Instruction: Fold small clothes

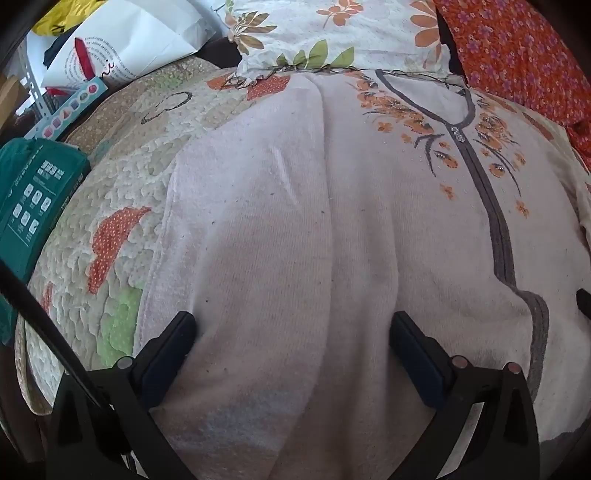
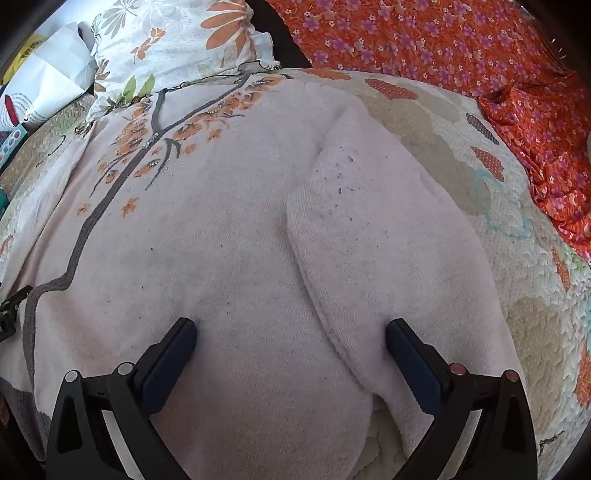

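Pale pink knit top (image 1: 280, 206) lies spread flat on a quilted bedcover (image 1: 122, 192) with orange and green patches; grey placket and orange flower print run up to the neckline near a floral pillow (image 1: 332, 33). A sleeve (image 2: 373, 236) is folded in along the garment's side in the right wrist view. Left gripper (image 1: 291, 332) pointed steeply down over the cloth, jaws spread as wide as they go, nothing pinched; fingertips (image 1: 184, 325) look close to the fabric, contact not certain. Right gripper (image 2: 291, 334) likewise spread wide and empty, one finger over the body, the other over the folded sleeve. Containers: a teal packet (image 1: 33, 195) at the bed's left edge, white icons and small print on its face, too small to read, contents not visible. Behind it a white paper bag (image 1: 122, 48) with a red mark and lines of tiny text, unreadable; contents hidden. Orange flowered cloth (image 2: 461, 59) bunched along the far right.
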{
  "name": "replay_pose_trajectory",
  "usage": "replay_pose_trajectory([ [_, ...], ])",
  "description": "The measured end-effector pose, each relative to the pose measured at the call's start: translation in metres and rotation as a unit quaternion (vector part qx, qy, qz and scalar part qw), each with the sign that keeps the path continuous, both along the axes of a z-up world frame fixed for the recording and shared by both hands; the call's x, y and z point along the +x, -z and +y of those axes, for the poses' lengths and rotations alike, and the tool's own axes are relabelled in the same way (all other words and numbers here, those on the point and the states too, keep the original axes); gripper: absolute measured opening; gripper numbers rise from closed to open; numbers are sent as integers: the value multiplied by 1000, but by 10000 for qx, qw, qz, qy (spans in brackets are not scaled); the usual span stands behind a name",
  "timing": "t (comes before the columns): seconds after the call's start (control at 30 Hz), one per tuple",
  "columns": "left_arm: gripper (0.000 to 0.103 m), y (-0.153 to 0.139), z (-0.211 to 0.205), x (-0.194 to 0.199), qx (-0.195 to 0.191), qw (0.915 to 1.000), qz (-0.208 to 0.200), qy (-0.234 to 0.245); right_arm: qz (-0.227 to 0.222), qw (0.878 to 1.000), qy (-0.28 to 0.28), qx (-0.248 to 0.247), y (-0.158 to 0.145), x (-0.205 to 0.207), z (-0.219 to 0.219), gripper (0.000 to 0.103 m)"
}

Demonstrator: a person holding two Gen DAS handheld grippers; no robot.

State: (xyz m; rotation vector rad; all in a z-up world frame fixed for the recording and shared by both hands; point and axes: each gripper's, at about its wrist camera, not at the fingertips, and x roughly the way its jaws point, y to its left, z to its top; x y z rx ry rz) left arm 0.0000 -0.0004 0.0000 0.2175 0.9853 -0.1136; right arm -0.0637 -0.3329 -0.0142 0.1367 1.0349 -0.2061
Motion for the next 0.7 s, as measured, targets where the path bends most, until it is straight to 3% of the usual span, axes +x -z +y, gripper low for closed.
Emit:
replay_pose_trajectory([
  [0.57,103,-6,-1,0,-28,9999,87,67,-191,9998,30,-41,2,-6,0,103],
  [0.63,98,-11,-2,0,-143,9994,204,223,-253,9997,49,-54,2,-7,0,103],
  [0.7,78,-19,-2,-2,-275,9983,188,468,-277,9996,82,-30,1,-7,0,103],
])
